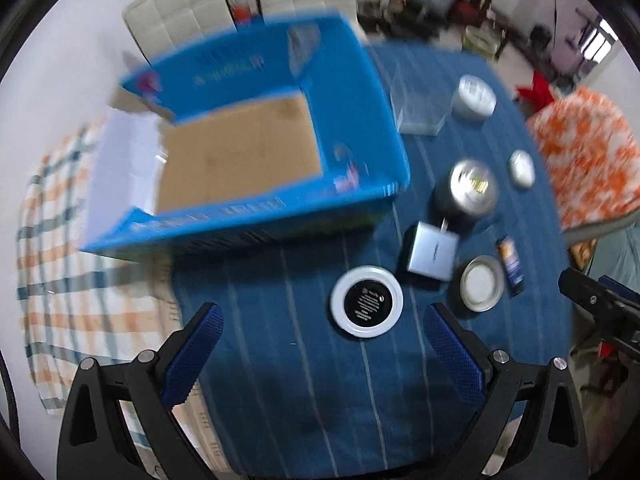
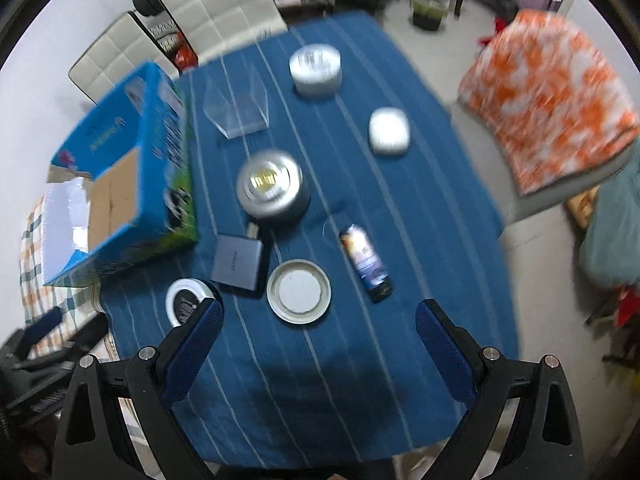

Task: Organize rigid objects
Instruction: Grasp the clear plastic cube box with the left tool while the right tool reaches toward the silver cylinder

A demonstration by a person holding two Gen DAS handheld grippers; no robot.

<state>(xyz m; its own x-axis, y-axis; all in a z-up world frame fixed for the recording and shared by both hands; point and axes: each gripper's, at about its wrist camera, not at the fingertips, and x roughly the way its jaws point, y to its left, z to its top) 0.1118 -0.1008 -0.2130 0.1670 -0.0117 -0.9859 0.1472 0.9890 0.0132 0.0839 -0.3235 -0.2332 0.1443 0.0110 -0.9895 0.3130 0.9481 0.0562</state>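
Left gripper (image 1: 322, 354): jaws spread wide, nothing held, hung above the near part of the striped blue cloth (image 1: 280, 360) on the bench.
Right gripper (image 2: 318, 346): likewise wide open and empty, above the same cloth.

Items nearest the grippers: black-centred round lid (image 1: 366, 301), just ahead of the left gripper; metal jar lid (image 2: 299, 291), just ahead of the right; grey flat box (image 2: 238, 262) between them, touching or nearly touching both lids (contact cannot be judged).

Further out: small dark bottle (image 2: 366, 260) lying on its side; silver round tin (image 2: 273, 188); white rounded case (image 2: 389, 131); clear plastic box (image 2: 238, 112); white round container (image 2: 315, 70).

Blue carton (image 1: 248, 140): open, apparently empty, at the cloth's left.

Risks, as judged:
- Low lids are hard to pinch; slipping or dragging of the cloth is likely.
- The grey box may be nudged by a crowded approach.
- The lying bottle may roll if touched off-centre.
- Frames are motion-blurred; fast descent invites misplacement.
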